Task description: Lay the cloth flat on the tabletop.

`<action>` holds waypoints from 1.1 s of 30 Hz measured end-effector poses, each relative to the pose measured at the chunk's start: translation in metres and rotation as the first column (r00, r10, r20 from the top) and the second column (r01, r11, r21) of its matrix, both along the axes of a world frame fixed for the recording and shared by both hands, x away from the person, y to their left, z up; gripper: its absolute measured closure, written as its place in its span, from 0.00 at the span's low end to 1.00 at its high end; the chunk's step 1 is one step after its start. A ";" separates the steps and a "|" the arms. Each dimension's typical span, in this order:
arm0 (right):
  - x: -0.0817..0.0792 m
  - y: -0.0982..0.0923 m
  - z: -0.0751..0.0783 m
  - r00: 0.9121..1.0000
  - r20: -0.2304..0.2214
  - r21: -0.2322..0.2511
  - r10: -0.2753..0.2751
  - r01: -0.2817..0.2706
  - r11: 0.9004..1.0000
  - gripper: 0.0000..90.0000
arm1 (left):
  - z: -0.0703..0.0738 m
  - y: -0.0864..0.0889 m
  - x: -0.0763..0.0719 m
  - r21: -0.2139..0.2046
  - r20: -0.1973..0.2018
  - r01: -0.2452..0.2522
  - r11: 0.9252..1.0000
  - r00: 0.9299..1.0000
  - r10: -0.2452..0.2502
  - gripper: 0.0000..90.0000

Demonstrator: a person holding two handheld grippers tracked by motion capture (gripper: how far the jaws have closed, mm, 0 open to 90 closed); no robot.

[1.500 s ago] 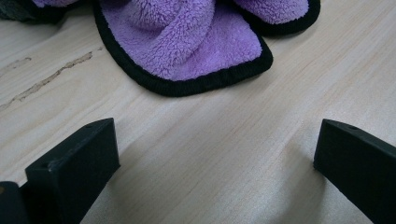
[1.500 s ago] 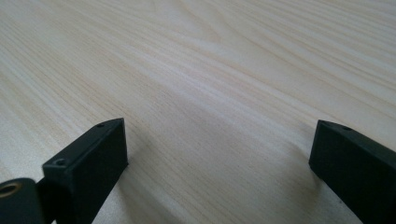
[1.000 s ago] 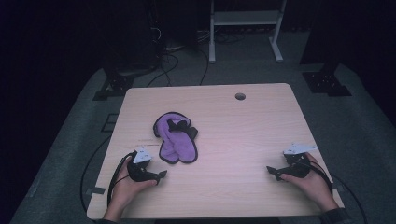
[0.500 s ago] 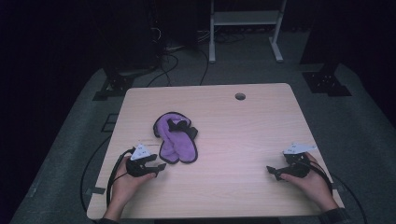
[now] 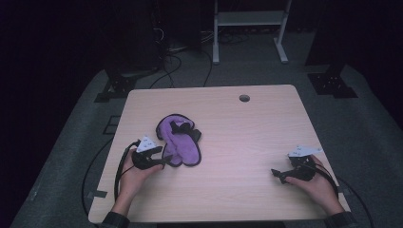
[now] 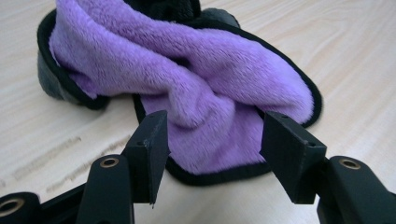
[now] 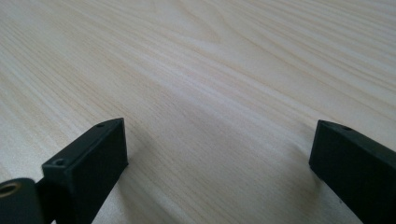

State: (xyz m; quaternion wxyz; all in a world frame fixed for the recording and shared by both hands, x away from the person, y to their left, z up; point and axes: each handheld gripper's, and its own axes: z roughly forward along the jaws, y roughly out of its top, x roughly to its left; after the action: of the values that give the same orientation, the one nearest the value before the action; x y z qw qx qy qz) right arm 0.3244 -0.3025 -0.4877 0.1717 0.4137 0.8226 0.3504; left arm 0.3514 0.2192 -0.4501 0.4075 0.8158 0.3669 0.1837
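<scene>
A crumpled purple plush cloth with black edging [image 5: 178, 140] lies left of the table's middle. My left gripper [image 5: 167, 159] is at the cloth's near edge and points at it. In the left gripper view the gripper [image 6: 212, 140] straddles the near hem of the cloth [image 6: 205, 79]. Its jaws have just been closing and stand partly apart, with the hem between them, and the pads do not press on it. My right gripper [image 5: 275, 175] rests near the front right of the table. It is open [image 7: 219, 144] over bare wood.
The light wooden table [image 5: 247, 133] has a round cable hole [image 5: 244, 98] near its far edge. A cable [image 5: 119, 168] loops from the left gripper off the table's left side. A white stand [image 5: 247, 28] and dark equipment stand on the floor beyond.
My left gripper has moved right and forward, up to the cloth's near edge, and its jaws have narrowed. The right hand has stayed where it was.
</scene>
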 end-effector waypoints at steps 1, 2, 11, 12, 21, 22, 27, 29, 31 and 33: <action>0.000 0.000 0.000 1.000 0.000 0.000 0.000 0.000 1.000 0.04 | 0.000 0.000 0.000 0.000 0.000 0.000 1.000 1.000 0.000 0.45; 0.000 0.000 0.000 1.000 -0.001 0.000 0.000 0.000 1.000 0.04 | 0.000 -0.003 0.006 0.014 0.002 -0.002 1.000 1.000 0.002 0.45; 0.000 0.000 0.000 1.000 -0.001 0.001 -0.001 0.001 1.000 0.04 | -0.003 -0.009 0.023 0.018 -0.002 -0.011 1.000 1.000 0.011 0.44; 0.000 0.000 0.000 1.000 -0.001 0.001 -0.001 0.001 1.000 0.04 | -0.002 -0.011 0.025 0.006 -0.001 -0.013 1.000 1.000 0.013 0.43; 0.000 0.000 0.000 1.000 -0.001 0.000 0.000 0.000 1.000 0.04 | 0.000 -0.018 0.033 -0.024 -0.023 -0.017 1.000 1.000 0.017 0.35; 0.000 0.000 0.000 1.000 -0.001 0.001 -0.001 0.001 1.000 0.04 | 0.000 -0.019 0.034 -0.027 -0.026 -0.019 0.999 0.999 0.019 0.34; 0.000 0.000 0.000 1.000 0.000 0.001 0.000 0.000 1.000 0.04 | -0.001 -0.024 0.041 -0.035 -0.039 -0.032 0.999 0.999 0.030 0.35; 0.000 0.000 0.000 1.000 -0.001 0.001 0.000 0.000 1.000 0.04 | -0.002 -0.030 0.046 -0.023 -0.032 -0.043 0.999 0.999 0.042 0.43; 0.000 0.000 0.000 1.000 -0.001 0.001 0.000 0.000 1.000 0.04 | -0.003 -0.032 0.047 -0.018 -0.031 -0.045 0.999 0.999 0.045 0.51; 0.000 0.000 0.000 1.000 -0.001 0.001 0.000 0.000 1.000 0.04 | -0.005 -0.036 0.051 0.001 -0.051 -0.057 0.998 0.997 0.057 0.60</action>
State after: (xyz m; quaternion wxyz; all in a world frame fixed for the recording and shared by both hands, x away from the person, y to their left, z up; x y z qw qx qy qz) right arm 0.3248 -0.3022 -0.4877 0.1711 0.4141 0.8225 0.3504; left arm 0.4021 0.1837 -0.4548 0.3929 0.8094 0.4001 0.1744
